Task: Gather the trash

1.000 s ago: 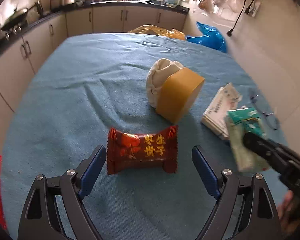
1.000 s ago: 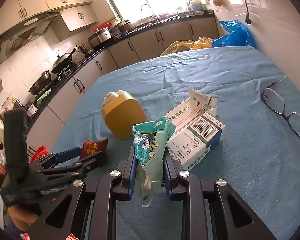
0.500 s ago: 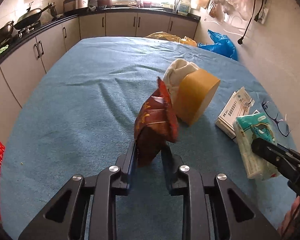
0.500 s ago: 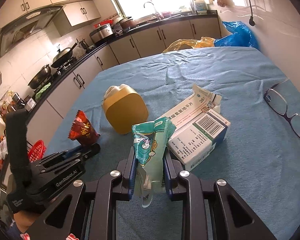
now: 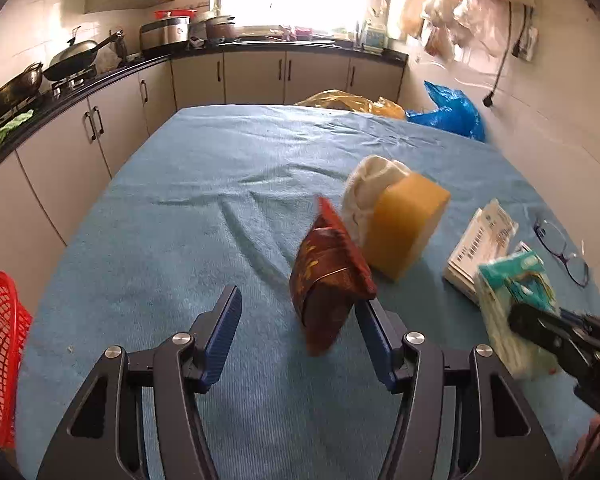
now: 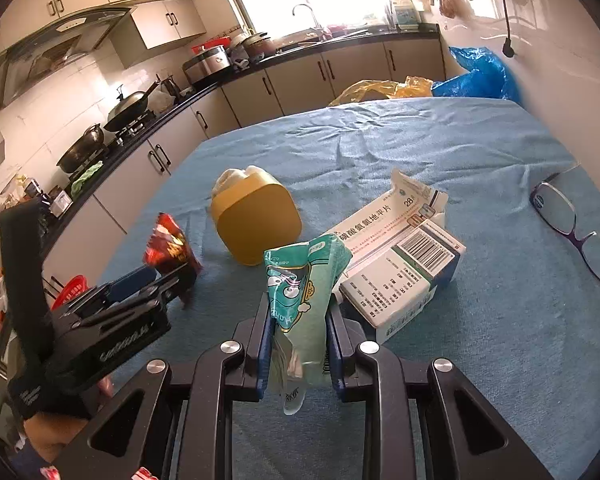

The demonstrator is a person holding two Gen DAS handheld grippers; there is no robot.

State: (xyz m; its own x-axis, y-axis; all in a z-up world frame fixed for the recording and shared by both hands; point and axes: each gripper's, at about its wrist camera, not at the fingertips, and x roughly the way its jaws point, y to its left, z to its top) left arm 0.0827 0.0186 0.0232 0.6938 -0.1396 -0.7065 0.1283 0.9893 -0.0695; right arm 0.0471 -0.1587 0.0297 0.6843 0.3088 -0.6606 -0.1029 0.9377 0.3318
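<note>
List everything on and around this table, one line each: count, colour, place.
snack wrapper: 1, dark red, near edge, tilted
packet: 1, green, near right, upright
container: 1, yellow, table centre
medicine box: 1, white and blue, right of container
glasses: 1, purple, table's right side
basket: 1, red, left of table
yellow bag: 1, far end
blue bag: 1, far right corner
tablecloth: 1, blue, covers table
left gripper: 1, black, jaws just opening, snack wrapper between, unclamped
right gripper: 1, black, jaws shut on packet
</note>
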